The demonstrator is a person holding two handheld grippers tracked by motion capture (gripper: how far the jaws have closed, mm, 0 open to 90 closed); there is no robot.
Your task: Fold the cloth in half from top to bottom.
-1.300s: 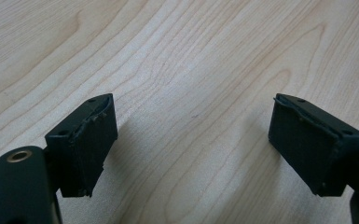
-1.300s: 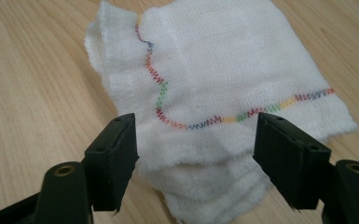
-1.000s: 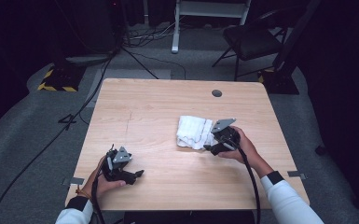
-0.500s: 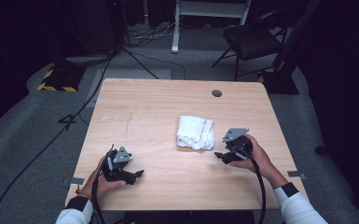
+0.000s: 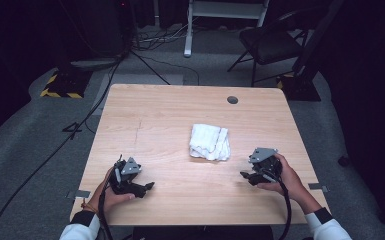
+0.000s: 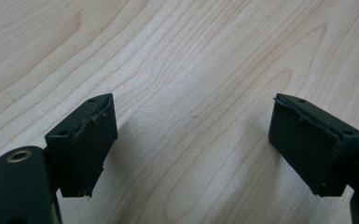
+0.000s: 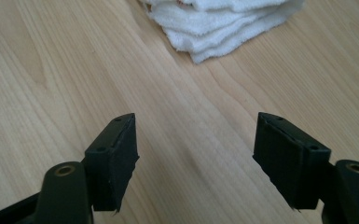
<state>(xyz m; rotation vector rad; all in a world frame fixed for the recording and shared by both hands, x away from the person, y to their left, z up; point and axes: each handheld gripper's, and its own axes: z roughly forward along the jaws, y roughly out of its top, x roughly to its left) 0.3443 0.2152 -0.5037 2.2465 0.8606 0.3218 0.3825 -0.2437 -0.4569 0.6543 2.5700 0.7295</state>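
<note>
A folded white towel [image 5: 210,142] lies in a stack near the middle of the wooden table [image 5: 180,120]. Its layered edge [image 7: 224,23] shows at the top of the right gripper view. My right gripper [image 5: 247,176] rests on the table to the right of the towel and nearer the front edge, held in a hand; in its own view the right gripper [image 7: 196,158] stands open with nothing between its jaws. My left gripper [image 5: 147,187] sits low at the front left, and in its own view the left gripper [image 6: 191,149] is open over bare wood.
A round cable hole [image 5: 232,100] sits near the table's far right. Beyond the table stand a black chair [image 5: 272,42], a white stand [image 5: 227,12] and cables on grey carpet [image 5: 55,130]. Cables trail from both grippers over the front edge.
My right gripper has drawn back from the towel toward the front right of the table, leaving the towel lying free. The left gripper has stayed put.
</note>
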